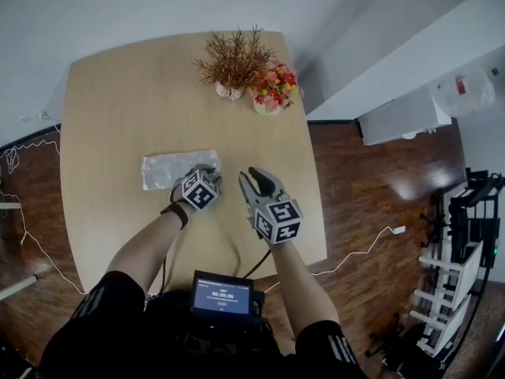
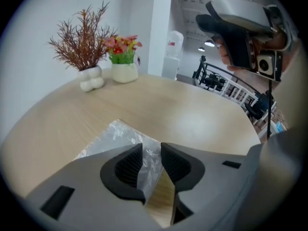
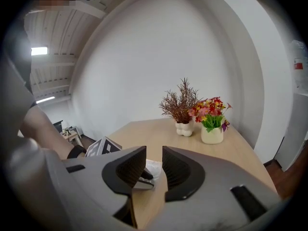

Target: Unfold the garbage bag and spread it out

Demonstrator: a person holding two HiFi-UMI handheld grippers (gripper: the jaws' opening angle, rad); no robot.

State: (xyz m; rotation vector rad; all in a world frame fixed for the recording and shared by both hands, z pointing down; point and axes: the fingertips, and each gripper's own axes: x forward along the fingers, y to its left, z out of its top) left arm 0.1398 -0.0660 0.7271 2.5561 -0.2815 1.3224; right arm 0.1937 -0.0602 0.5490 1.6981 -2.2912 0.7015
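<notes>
The garbage bag is a folded, crinkled clear-grey rectangle lying flat on the wooden table. My left gripper is down at the bag's right end. In the left gripper view the bag's corner lies in the narrow gap between the left gripper's two pads, and I see no pad pressing on it. My right gripper hovers just right of the bag, jaws a little apart and empty. The right gripper looks towards the bag and the left gripper's marker cube.
A white vase of dry brown branches and a pot of red and pink flowers stand at the table's far edge. A small screen sits at the person's waist. A white cable trails over the wooden floor on the right.
</notes>
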